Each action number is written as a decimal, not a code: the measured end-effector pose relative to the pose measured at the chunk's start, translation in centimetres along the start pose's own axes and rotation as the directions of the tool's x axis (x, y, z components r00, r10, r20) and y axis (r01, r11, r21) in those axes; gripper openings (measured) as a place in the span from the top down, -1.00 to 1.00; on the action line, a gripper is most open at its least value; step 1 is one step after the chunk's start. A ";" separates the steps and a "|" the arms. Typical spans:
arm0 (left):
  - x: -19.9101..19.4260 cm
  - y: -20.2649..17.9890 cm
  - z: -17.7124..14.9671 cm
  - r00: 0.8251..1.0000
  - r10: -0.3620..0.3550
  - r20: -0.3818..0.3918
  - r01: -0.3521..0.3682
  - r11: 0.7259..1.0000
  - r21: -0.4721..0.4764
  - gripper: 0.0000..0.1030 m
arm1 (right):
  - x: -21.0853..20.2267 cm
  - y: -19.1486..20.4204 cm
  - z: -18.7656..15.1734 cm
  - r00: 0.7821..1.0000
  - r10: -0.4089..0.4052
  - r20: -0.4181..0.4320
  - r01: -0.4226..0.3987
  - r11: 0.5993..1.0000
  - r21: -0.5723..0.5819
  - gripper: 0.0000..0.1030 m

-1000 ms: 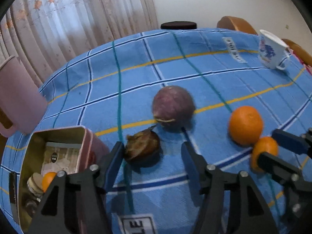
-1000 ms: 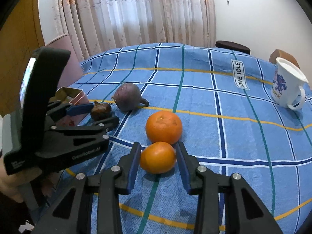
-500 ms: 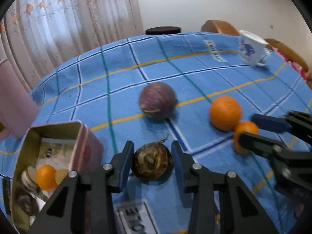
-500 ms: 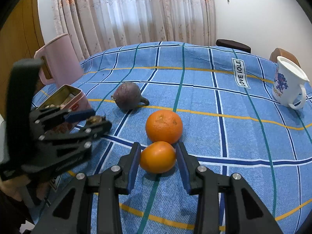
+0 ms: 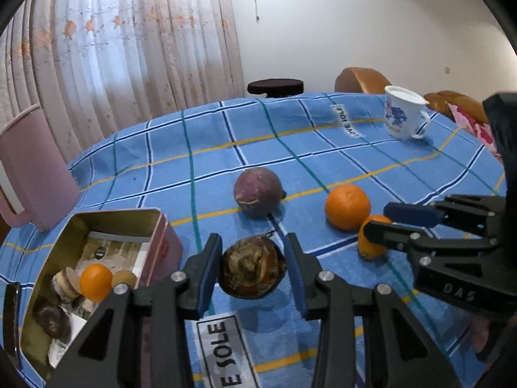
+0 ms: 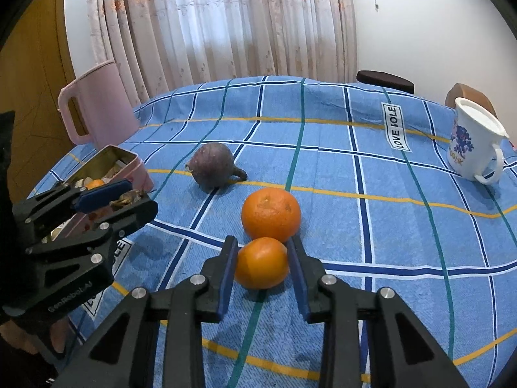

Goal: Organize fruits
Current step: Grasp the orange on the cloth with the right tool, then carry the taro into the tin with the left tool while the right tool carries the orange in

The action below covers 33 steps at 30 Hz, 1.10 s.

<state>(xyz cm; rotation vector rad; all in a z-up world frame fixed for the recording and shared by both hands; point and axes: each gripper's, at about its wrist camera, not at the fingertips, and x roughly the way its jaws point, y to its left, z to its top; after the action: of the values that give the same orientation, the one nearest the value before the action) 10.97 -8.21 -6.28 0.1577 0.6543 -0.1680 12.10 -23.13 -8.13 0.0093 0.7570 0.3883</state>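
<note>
Lifted since a second ago: dark brown shrivelled fruit, taken off the cloth between the left tongs, whose jaws closed on it in that second and now pinch both its sides, shadow visible beneath. Carried at about eight o'clock from the purple fruit, probably bound for the open pink tin at nine o'clock, where a small orange and other pieces already lie; hence the grip across the widest part, to keep a soft, wrinkled thing from slipping. Further right, at three o'clock, right tongs with jaws just closing in on the smaller orange, pads against or nearly against its flanks, fruit seemingly resting on the blue checked worktop, touching or just beside the larger orange at twelve o'clock. Likely approached low so the neighbour is not nudged. Pink jug and white mug well apart, at far left and far right, out of the way.
</note>
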 end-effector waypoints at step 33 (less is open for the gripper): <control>-3.0 2.0 -1.0 0.988 0.011 0.152 0.006 0.993 -0.117 0.21 | -3.7 2.0 -0.6 0.982 -0.017 0.187 0.036 0.995 -0.096 0.13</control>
<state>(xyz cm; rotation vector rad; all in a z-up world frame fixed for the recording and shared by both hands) 8.45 -5.76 -5.04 0.0322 0.5104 -0.1373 8.63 -22.61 -5.81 -0.0566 0.5523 0.3931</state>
